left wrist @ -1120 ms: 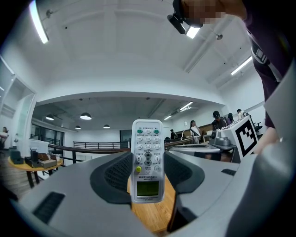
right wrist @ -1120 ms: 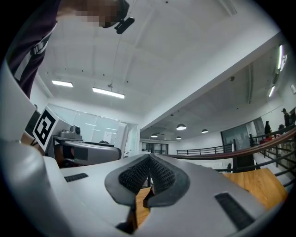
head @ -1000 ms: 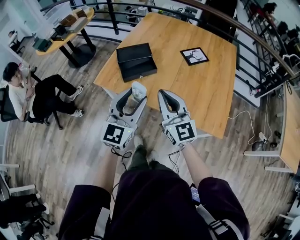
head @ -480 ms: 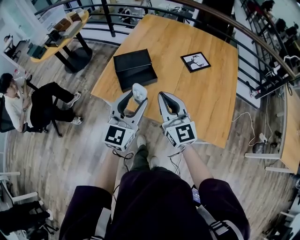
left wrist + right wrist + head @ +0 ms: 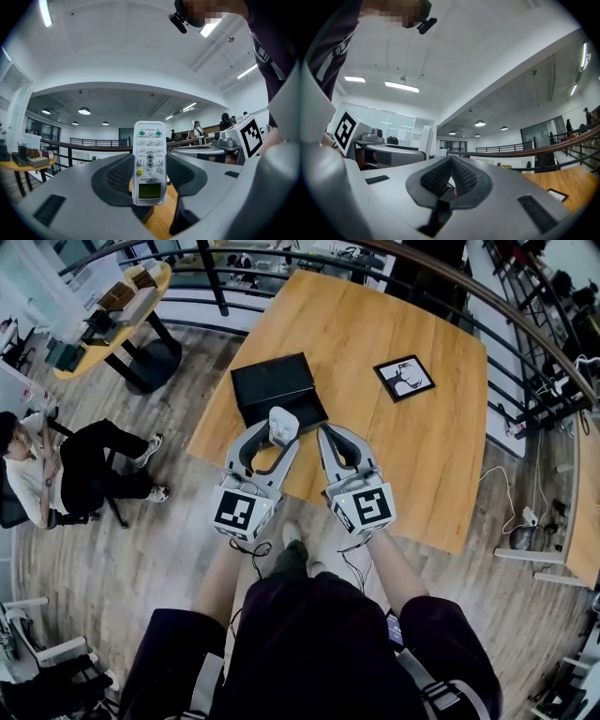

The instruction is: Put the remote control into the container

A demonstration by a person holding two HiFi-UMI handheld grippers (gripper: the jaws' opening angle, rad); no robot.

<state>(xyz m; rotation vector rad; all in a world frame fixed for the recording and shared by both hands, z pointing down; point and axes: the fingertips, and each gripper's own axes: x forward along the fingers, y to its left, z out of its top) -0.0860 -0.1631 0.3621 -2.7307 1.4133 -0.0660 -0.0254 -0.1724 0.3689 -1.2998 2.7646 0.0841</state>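
Left tool (image 5: 149, 176) clamped on the remote control (image 5: 149, 159), held upright with its buttons facing the tool's camera. Right tool (image 5: 450, 180) jaws pressed together, nothing between, just beside the left. Black container (image 5: 274, 382) lies by the table's (image 5: 394, 427) near-left corner, the remote overlapping its near edge in the head view.

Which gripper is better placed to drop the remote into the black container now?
Left. The left gripper clamps the remote, whose tip sits at the black container's near edge; the right gripper is shut and empty.
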